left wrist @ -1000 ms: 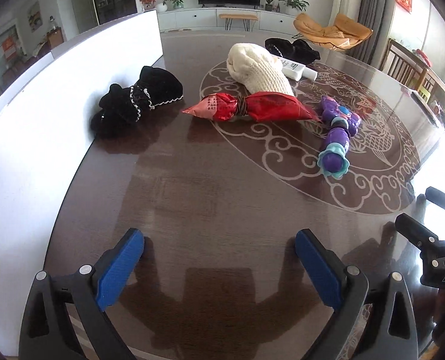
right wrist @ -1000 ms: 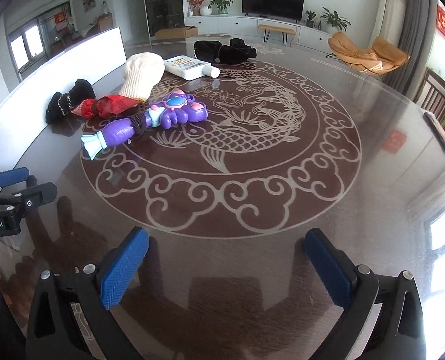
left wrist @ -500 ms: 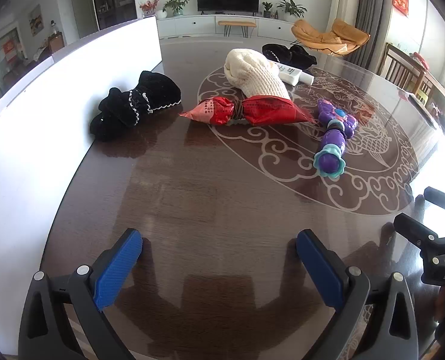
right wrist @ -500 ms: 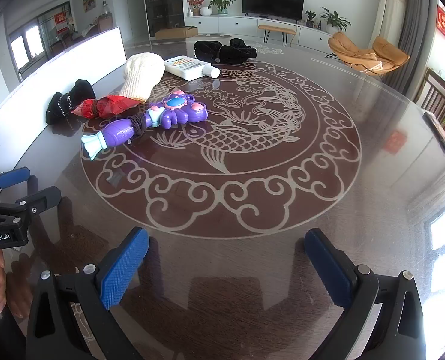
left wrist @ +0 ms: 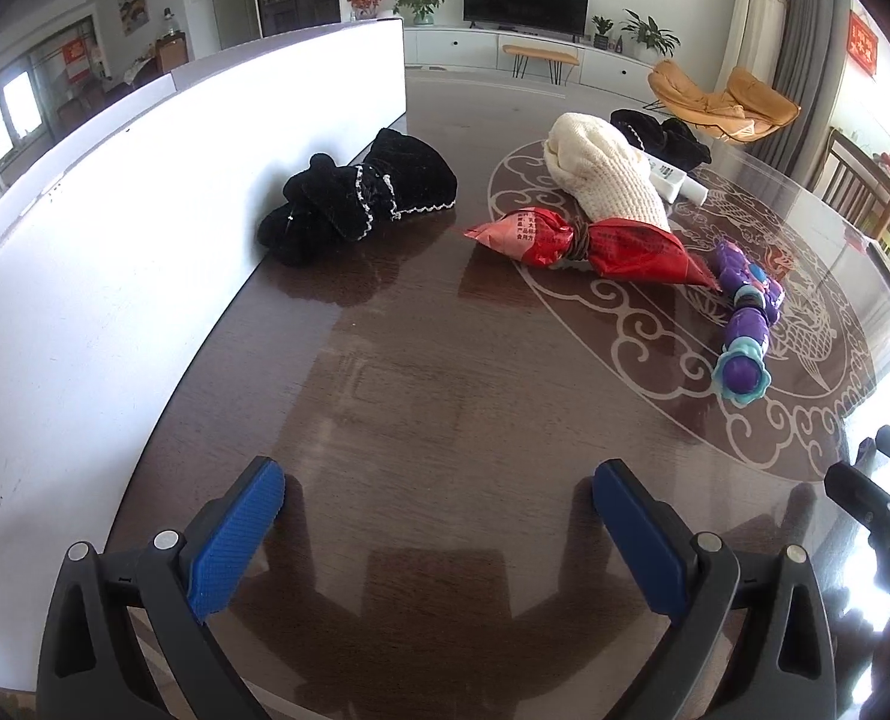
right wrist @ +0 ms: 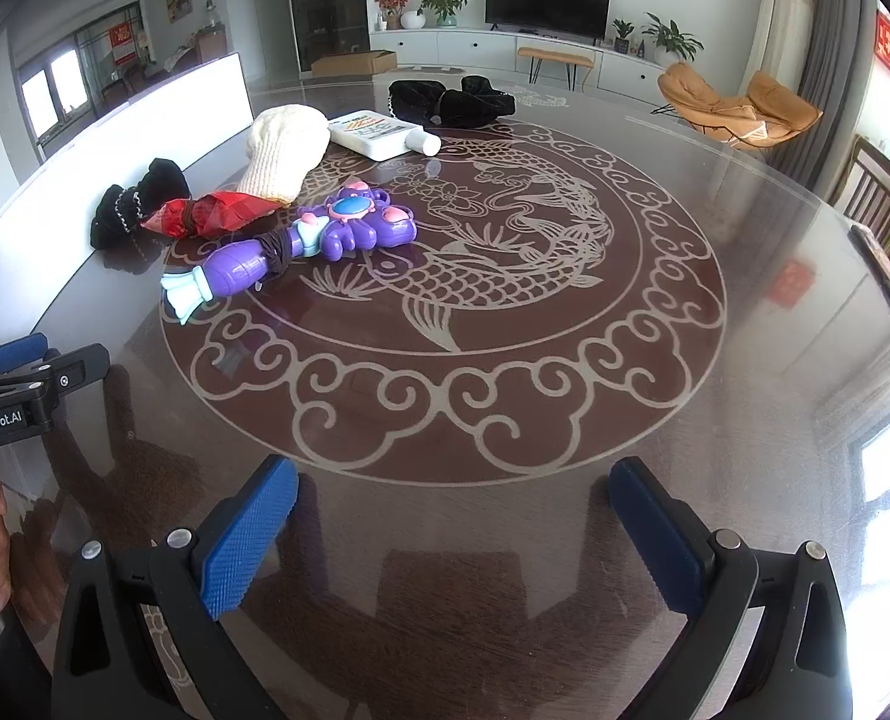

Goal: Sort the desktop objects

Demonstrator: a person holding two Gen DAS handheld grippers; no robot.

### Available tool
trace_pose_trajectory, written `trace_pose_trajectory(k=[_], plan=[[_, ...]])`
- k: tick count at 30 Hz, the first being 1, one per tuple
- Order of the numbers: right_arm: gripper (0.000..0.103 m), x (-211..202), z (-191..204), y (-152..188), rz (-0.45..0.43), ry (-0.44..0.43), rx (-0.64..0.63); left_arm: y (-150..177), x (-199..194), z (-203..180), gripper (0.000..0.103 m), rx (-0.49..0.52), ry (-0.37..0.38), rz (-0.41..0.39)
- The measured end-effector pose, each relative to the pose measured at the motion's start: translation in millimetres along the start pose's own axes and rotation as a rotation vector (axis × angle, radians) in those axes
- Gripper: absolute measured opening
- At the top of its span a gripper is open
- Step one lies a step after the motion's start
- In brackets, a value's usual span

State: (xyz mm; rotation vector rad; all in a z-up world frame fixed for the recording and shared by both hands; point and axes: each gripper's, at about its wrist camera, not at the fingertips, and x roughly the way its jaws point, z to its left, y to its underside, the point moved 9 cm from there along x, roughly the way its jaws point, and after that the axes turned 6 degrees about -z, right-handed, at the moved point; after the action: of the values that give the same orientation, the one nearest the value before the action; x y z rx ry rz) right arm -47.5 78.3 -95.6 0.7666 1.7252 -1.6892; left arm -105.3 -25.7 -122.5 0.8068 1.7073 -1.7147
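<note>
The glossy dark round table (right wrist: 745, 360) looked slick, so the purple plastic toy wand (right wrist: 300, 246) or the crinkly red tied snack packet (left wrist: 589, 243) could skid from a shallow pinch. Left gripper (left wrist: 438, 531) and right gripper (right wrist: 454, 531) both hung wide open, empty, touching nothing, well short of the items clustered at the table's far left.

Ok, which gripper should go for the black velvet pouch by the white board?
Probably the left gripper: it is open and the black pouch lies ahead on its side. The right gripper, also open, faces the table's middle.
</note>
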Motion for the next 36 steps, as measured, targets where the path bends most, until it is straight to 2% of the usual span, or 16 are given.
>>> trace_pose_trajectory(k=[2, 5, 9, 11, 13, 16, 20, 26, 36], plan=[[0.103, 4.1, 1.3, -11.6, 0.002, -0.05, 0.077, 0.0, -0.1, 0.4, 0.103, -0.001, -0.002, -0.001], [0.103, 13.6, 7.1, -42.4, -0.013, -0.158, 0.26, 0.1, -0.2, 1.6, 0.103, -0.002, -0.003, -0.003], [0.103, 39.6, 21.9, -85.2, -0.005, -0.159, 0.358, 0.1, -0.1, 1.4, 0.103, -0.001, -0.002, -0.002], [0.103, 55.2, 34.3, -97.5, 0.024, -0.135, 0.335, 0.3, -0.2, 2.1, 0.103, 0.0, 0.001, -0.002], [0.103, 69.3, 47.9, -97.2, 0.073, -0.096, 0.26, 0.2, 0.2, 0.9, 0.103, 0.002, 0.001, -0.002], [0.103, 70.9, 56.8, -90.3, 0.072, -0.006, 0.119, -0.1, 0.0, 0.6, 0.103, 0.001, -0.001, -0.003], [0.103, 59.3, 46.0, -71.5, 0.032, 0.038, 0.057, -0.5, 0.6, 0.0, 0.103, -0.001, -0.004, -0.004], [0.103, 46.7, 35.4, -60.6, -0.012, 0.015, 0.017, -0.9, 1.0, -0.5, 0.103, -0.001, -0.003, -0.004], [0.103, 45.9, 34.6, -60.3, -0.014, 0.015, 0.018, -0.9, 1.4, -1.4, 0.103, -0.002, -0.004, -0.005]])
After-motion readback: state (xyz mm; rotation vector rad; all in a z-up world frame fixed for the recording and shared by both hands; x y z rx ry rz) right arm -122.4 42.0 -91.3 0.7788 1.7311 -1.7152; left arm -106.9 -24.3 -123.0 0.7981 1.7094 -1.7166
